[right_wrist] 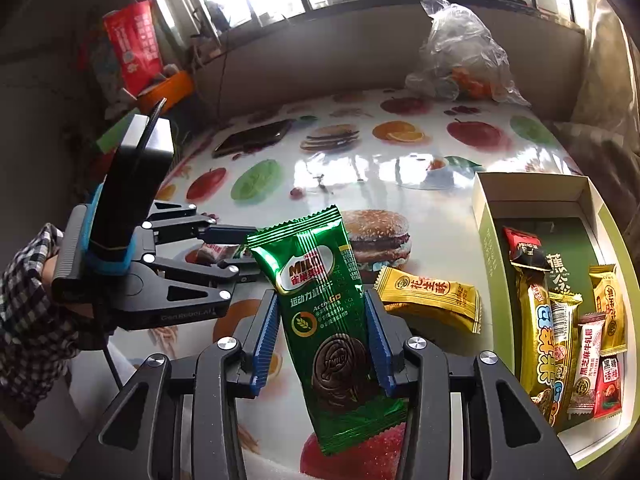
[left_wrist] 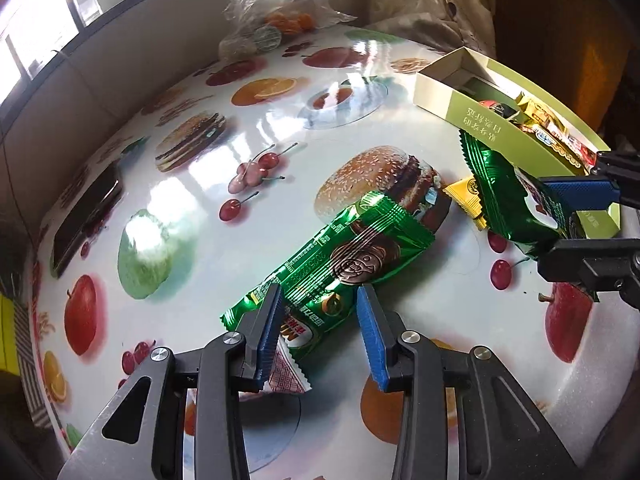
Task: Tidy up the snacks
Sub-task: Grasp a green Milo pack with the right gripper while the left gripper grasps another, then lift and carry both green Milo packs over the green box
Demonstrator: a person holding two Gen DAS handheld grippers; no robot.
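Note:
My right gripper (right_wrist: 322,312) is shut on a green Milo biscuit packet (right_wrist: 320,300) and holds it upright above the table; the same gripper (left_wrist: 576,220) and packet (left_wrist: 504,192) show at the right of the left wrist view. My left gripper (left_wrist: 318,304) is open, its blue pads on either side of a second green Milo packet (left_wrist: 340,256) lying flat on the table. A small red-and-white snack (left_wrist: 286,376) lies under that packet's near end. A yellow peanut candy packet (right_wrist: 430,296) lies by the green box (right_wrist: 488,240), which holds several snacks.
The table (right_wrist: 400,168) has a glossy fruit-and-burger print. A black phone (left_wrist: 86,220) lies at its left edge. A clear plastic bag (right_wrist: 460,56) with orange fruit sits at the far edge. A red bag and orange bowl (right_wrist: 168,88) stand off the table, far left.

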